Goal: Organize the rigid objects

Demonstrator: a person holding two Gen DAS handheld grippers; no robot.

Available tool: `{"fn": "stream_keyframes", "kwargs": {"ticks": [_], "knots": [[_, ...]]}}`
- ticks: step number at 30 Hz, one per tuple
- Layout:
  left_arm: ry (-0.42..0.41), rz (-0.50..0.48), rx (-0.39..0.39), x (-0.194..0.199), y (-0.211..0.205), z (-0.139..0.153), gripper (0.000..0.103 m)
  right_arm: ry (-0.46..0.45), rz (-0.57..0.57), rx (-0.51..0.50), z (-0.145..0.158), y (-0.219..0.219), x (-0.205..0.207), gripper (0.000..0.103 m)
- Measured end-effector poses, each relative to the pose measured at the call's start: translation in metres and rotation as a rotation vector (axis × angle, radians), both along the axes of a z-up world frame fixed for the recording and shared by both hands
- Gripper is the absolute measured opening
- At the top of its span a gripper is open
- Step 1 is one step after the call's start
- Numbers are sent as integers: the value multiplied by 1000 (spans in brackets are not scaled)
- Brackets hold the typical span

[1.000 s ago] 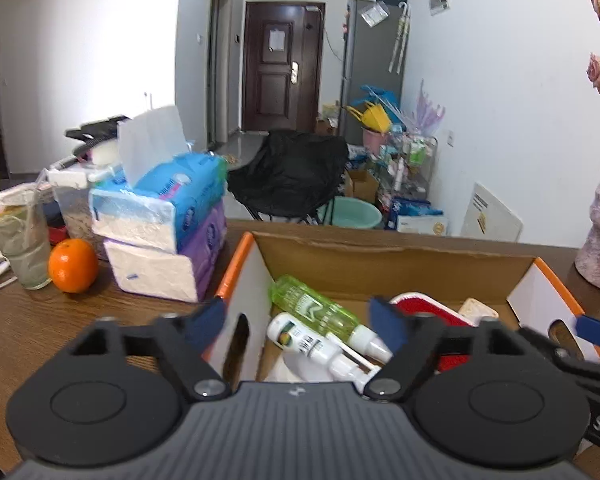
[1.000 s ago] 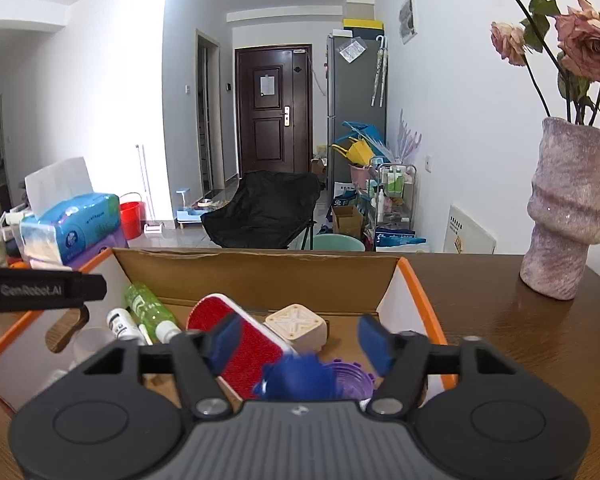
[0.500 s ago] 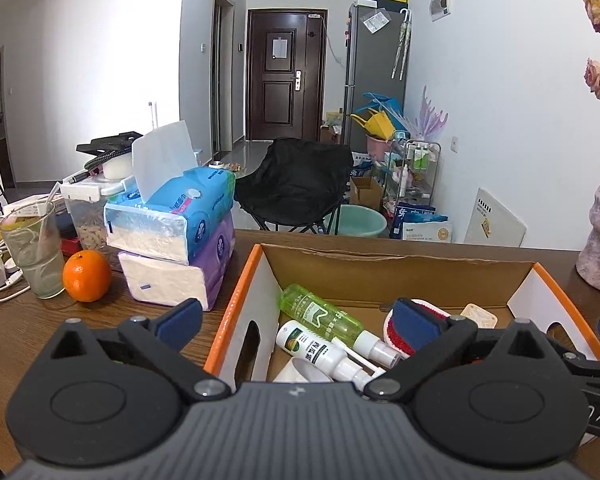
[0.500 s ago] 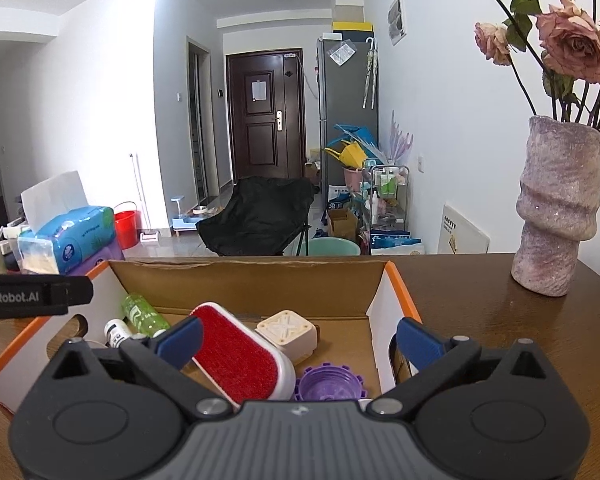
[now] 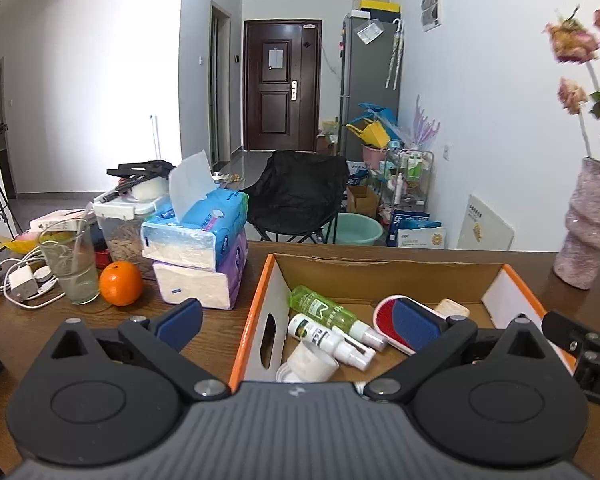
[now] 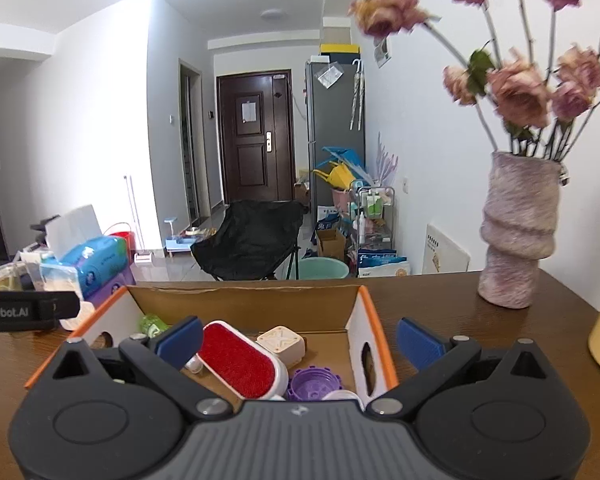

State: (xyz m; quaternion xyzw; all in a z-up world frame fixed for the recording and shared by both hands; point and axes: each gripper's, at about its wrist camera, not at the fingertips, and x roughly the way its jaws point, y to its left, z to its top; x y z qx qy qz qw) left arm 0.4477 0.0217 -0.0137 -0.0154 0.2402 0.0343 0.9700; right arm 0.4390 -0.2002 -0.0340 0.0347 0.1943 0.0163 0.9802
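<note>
**Nearly packed: both grippers spread wide above the cardboard box**

Nearest the lens, the left gripper (image 5: 298, 322) has its fingers fully released and holds nothing; its left finger (image 5: 179, 322) hangs over bare table, its right finger (image 5: 414, 326) over the box interior. Between them lie a white cap (image 5: 310, 364), a white spray bottle (image 5: 328, 338) and a green spray bottle (image 5: 326, 310), with a red lint brush (image 5: 384, 312) just behind the right finger. The right gripper (image 6: 298, 342), likewise released and empty, frames the brush, a beige cube (image 6: 281, 344) and a purple lid (image 6: 314, 384), while its right finger (image 6: 418, 342) sits outside the orange-edged box (image 6: 370, 320).

Beyond the fingers stand tissue packs (image 5: 198, 240), an orange (image 5: 121, 283), a glass (image 5: 70, 260) and a vase (image 6: 516, 232).

Risk: a lowered finger straddling the box wall could catch the rim and drag or tip the box; a wide sweep right could topple the vase.
</note>
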Motion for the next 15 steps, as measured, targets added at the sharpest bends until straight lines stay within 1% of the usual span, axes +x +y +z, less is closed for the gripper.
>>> {"fn": "stream_keyframes", "kwargs": {"ticks": [4,8,12,15], "knots": [[-8,-5,-5,-34,3,12,103,13,12,18,14,-4,-32,103],[-12,-7,-12,-74,5,22,103,18,17,1,25,-4,-70,103],[-16,-10,-24,-118,5,30,103,12,23,-4,34,-6,-115,103],[-34,-18,-20,-155,1,36,103,0,35,-11,40,-8,-151,103]]}}
